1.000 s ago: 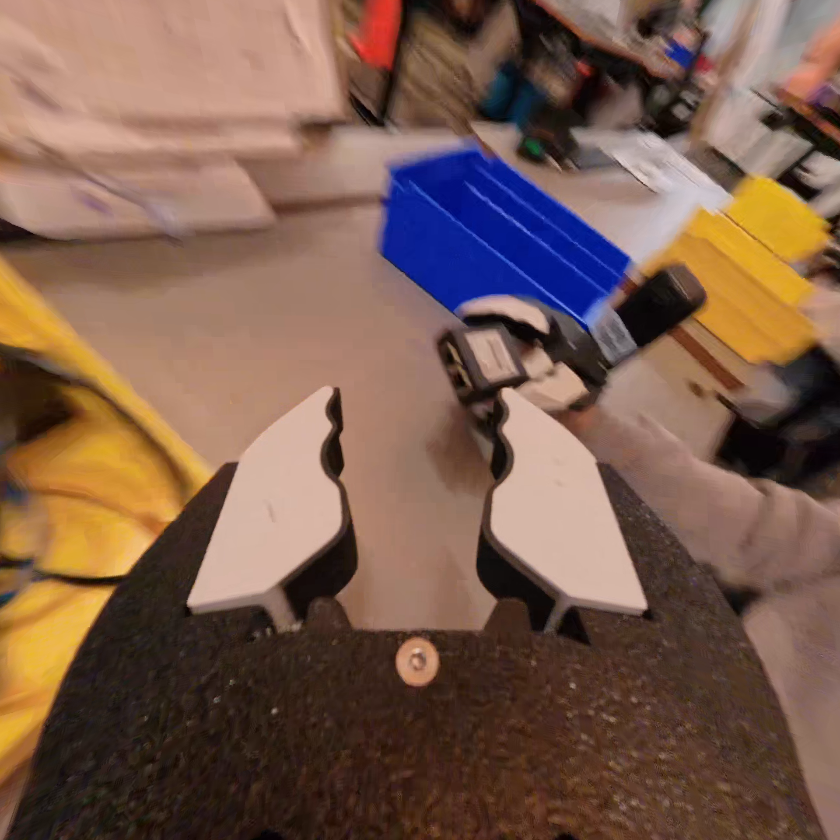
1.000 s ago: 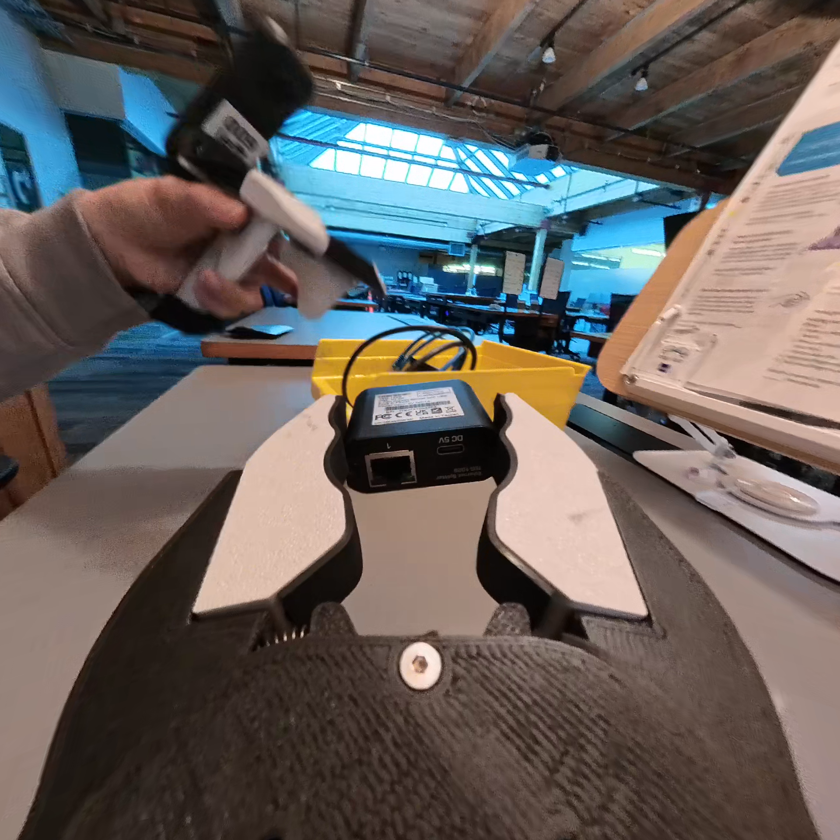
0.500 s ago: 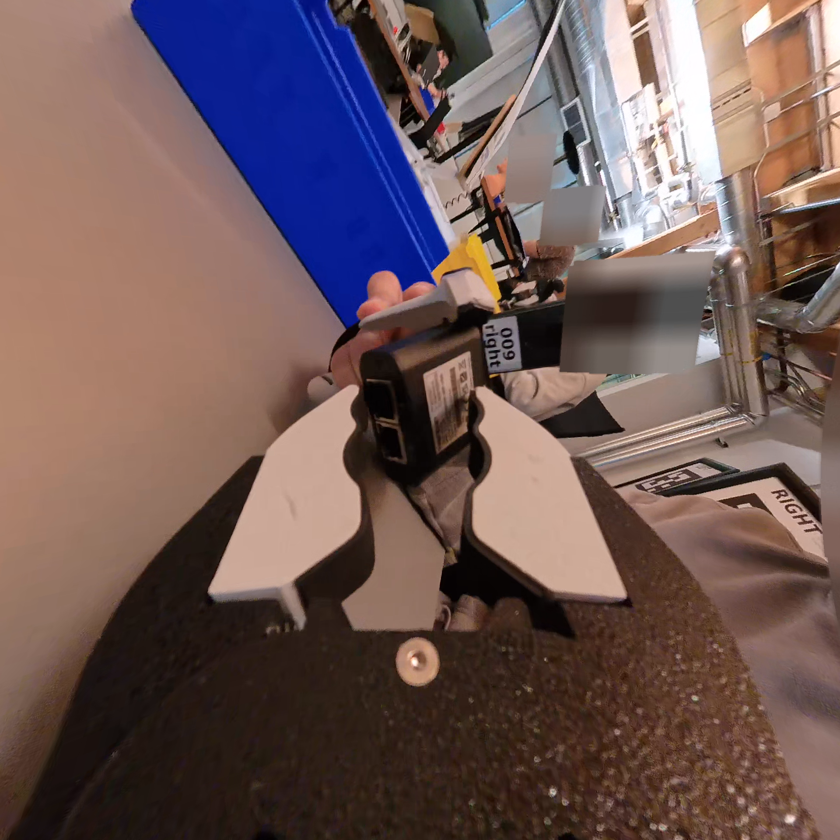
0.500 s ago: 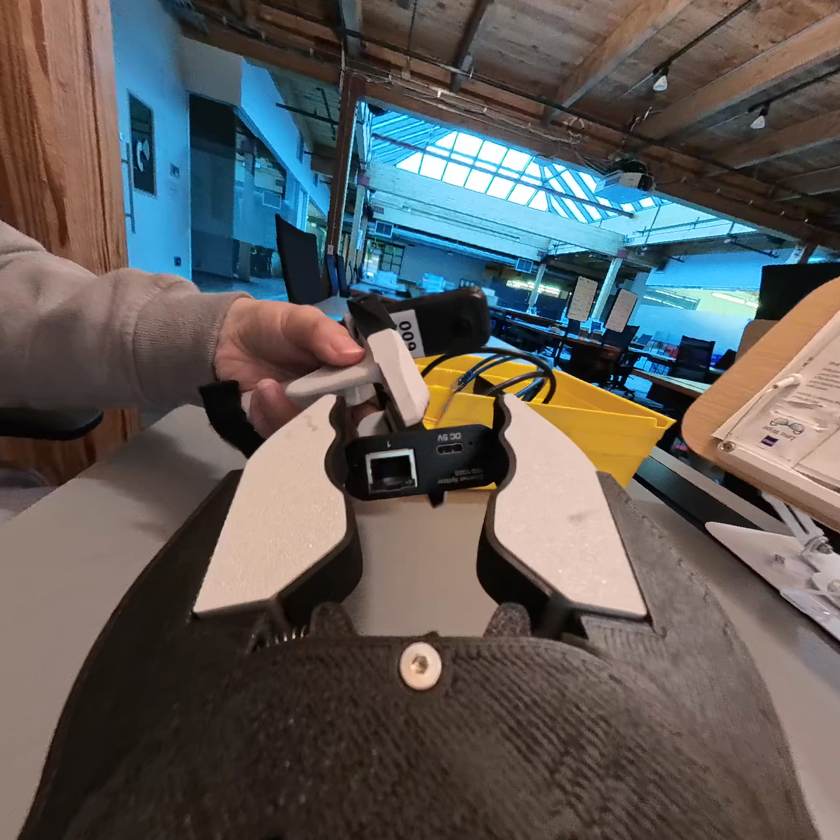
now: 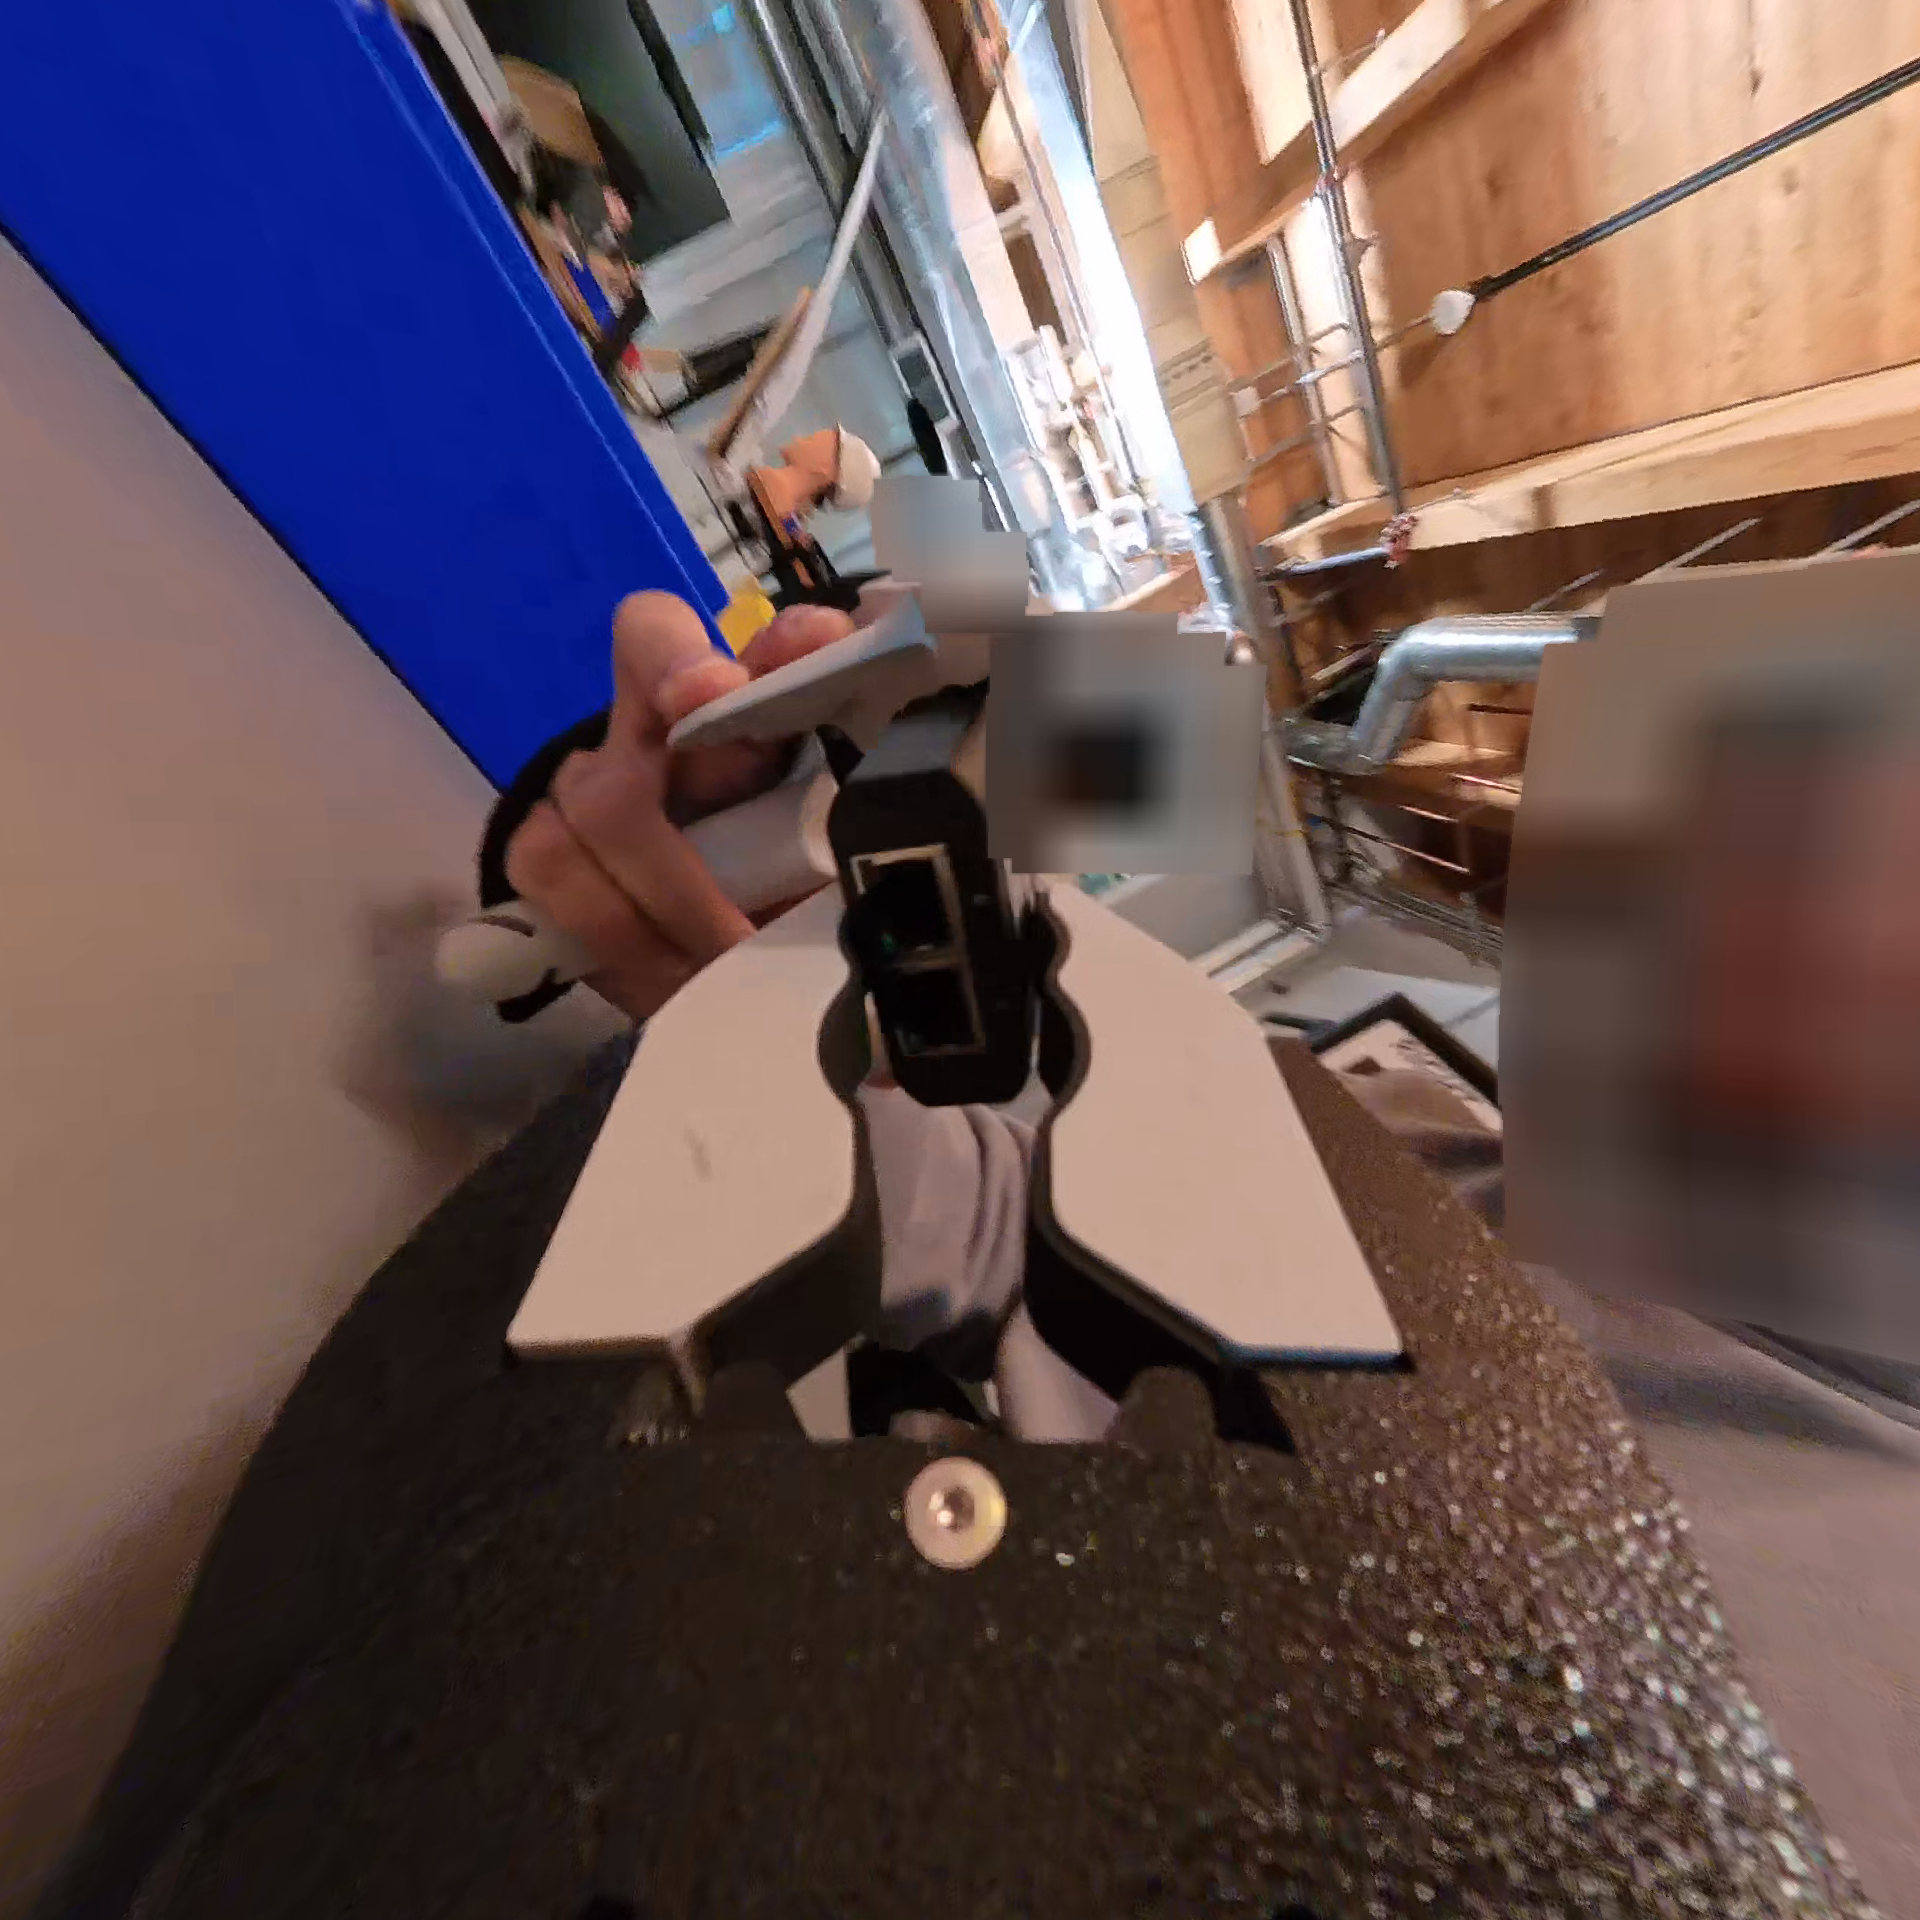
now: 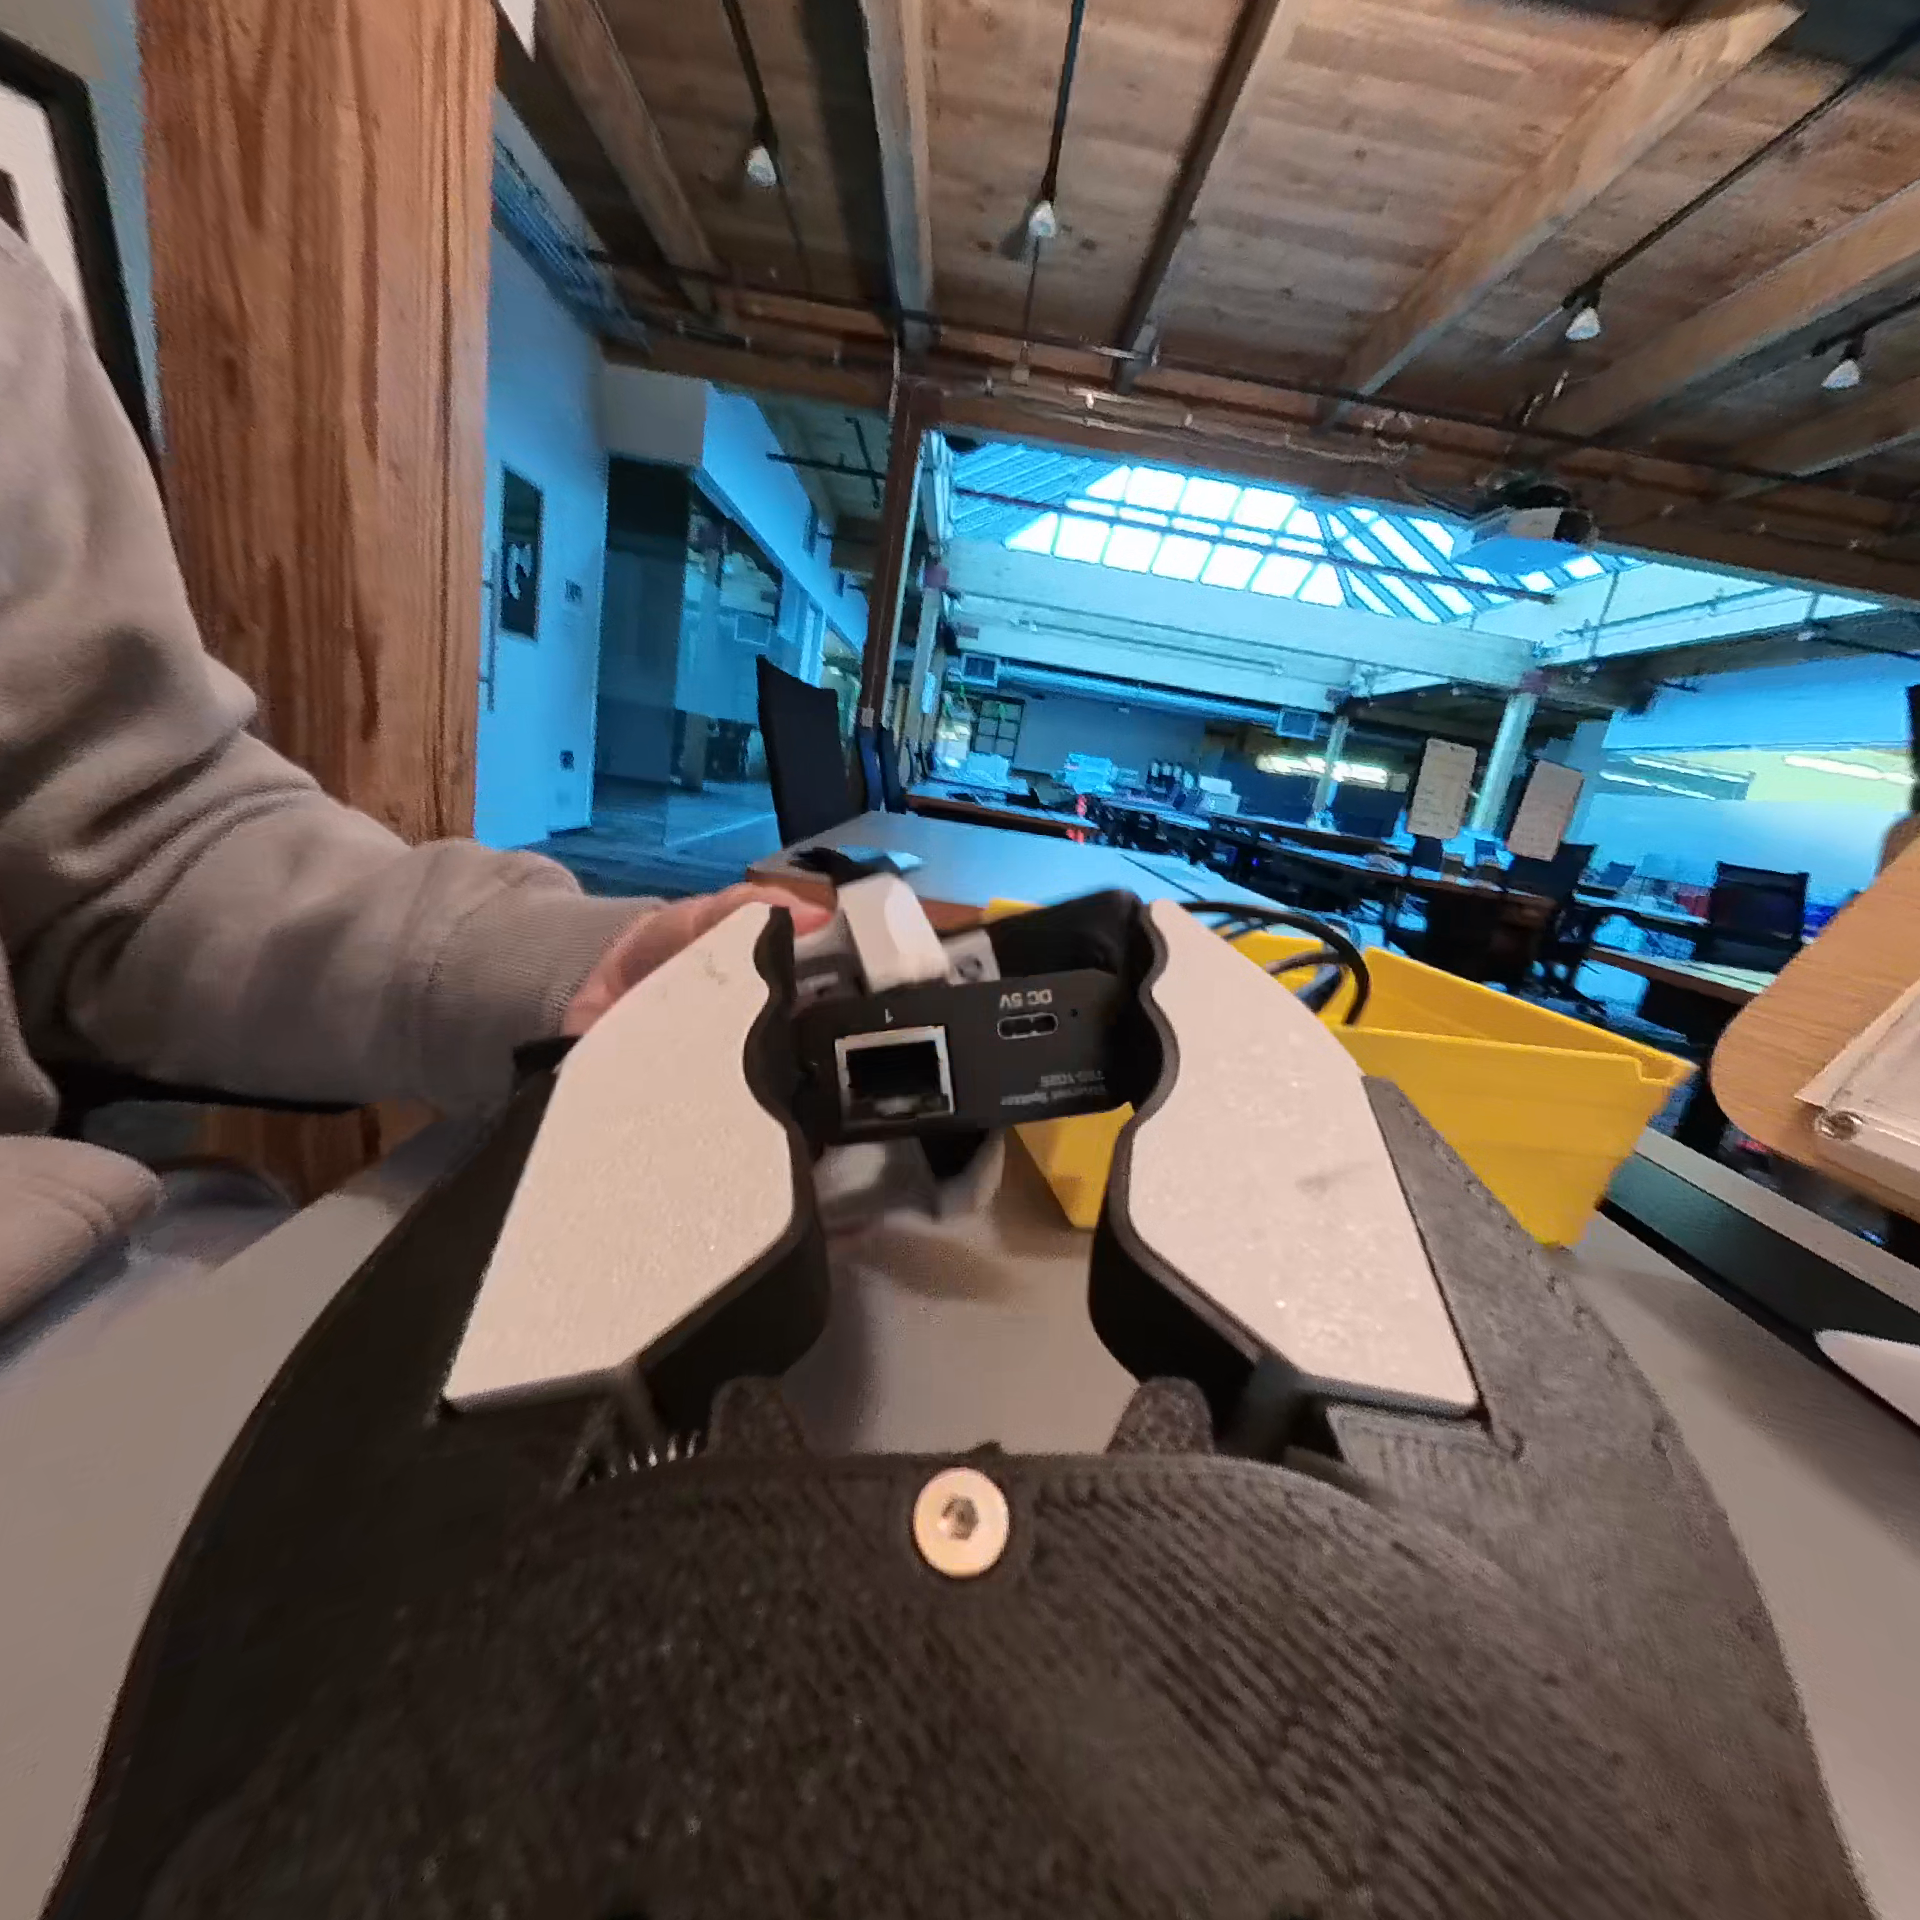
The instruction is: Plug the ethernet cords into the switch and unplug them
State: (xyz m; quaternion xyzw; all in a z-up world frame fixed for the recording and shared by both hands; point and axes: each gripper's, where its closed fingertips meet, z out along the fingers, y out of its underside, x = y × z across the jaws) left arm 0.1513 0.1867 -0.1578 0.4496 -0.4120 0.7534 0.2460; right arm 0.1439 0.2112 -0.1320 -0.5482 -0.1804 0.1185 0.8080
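A small black switch [image 6: 966, 1060] sits between the fingers of my right gripper [image 6: 961, 935], which is shut on it above the grey table [image 6: 156, 1455]. One network port and a small power port face the camera. In the left wrist view the same switch [image 5: 930, 977] stands on edge with two empty ports toward the camera. My left gripper [image 5: 945, 935] is closed onto its near end. Beyond it a hand holds the right gripper, one white finger [image 5: 800, 691] showing. Black ethernet cords [image 6: 1314, 951] lie coiled in a yellow bin [image 6: 1455, 1091].
A blue bin [image 5: 364, 364] stands on the table behind the switch in the left wrist view. A wooden clipboard stand [image 6: 1818, 1049] is at the right edge and a wooden post [image 6: 312, 416] at the left. A grey sleeve [image 6: 208, 935] reaches in from the left. Less than 4 cm separates the two grippers' tips.
My left gripper swung over from the open table to the switch and closed its fingers on the free end. My right gripper kept hold of the switch and turned to the left.
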